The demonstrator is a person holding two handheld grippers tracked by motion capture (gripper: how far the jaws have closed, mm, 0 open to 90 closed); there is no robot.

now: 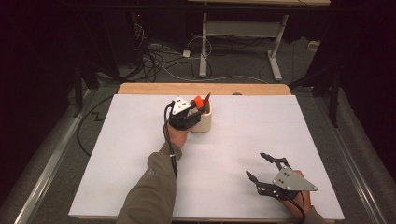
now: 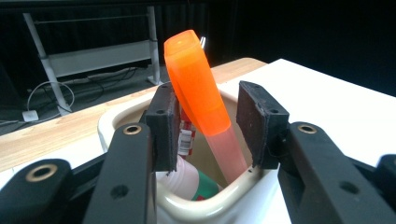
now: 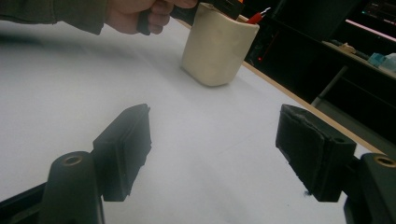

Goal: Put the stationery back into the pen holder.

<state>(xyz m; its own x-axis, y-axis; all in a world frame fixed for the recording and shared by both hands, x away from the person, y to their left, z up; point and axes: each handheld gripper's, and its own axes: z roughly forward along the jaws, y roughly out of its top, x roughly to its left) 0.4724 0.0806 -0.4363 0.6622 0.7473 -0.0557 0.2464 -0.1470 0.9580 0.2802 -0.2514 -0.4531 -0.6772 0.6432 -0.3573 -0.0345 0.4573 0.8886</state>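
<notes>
My left gripper [image 2: 205, 121] over cream cup [image 1: 204, 122], jaws part-open either side of orange highlighter [image 2: 198, 95], not clamped. Highlighter leans in cup among other pens. Grip and lift likely left. Right gripper [image 1: 262, 169] wide open, holding nothing, idle near table [image 1: 233, 140] edge.

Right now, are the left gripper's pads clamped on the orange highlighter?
No: the left gripper straddles the orange highlighter in the cream cup, with a gap beside the right pad.

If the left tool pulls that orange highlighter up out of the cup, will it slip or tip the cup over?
The orange highlighter looks like smooth, stiff plastic, so it may slip a little between the left tool pads. It leans loosely in the cream cup, so it probably lifts free. The cup looks thick-walled and squat, so tipping seems unlikely.
</notes>
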